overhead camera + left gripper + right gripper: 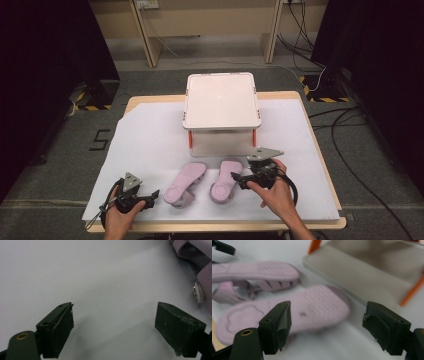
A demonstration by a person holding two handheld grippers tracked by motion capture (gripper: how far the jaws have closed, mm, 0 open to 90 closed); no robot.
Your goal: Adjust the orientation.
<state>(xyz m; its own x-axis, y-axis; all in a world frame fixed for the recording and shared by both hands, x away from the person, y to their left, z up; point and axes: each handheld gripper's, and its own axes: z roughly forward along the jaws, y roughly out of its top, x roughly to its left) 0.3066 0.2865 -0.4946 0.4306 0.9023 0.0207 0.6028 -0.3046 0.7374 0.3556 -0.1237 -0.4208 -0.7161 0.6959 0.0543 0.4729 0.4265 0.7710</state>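
Pink sandals, two of them, lie sole-up side by side at the lower middle of the high view, on the white sheet (150,135) that covers the table. The left sandal (184,184) and the right sandal (223,181) are close together but apart, just in front of a small two-tier shoe rack (221,100) with white shelves and orange posts, whose lower shelf (220,144) stands bare.

The right gripper (239,180) hovers at the right sandal's edge. In the right gripper view its jaws stand wide, with that sandal's ridged sole (287,312) beyond the gap and nothing between the pads. The left gripper (150,197) sits at the lower left, near the left sandal; its jaws are also wide apart over bare sheet, with a strap and buckle (198,291) at the right edge of the left gripper view.

As I judge it, the work is at its start: neither sandal is gripped or lifted, and both remain to be picked up and probably set on the rack.

A black "5" (100,140) is marked on the floor at the left. A small dark mark on the right sandal's sole is too blurred to read.
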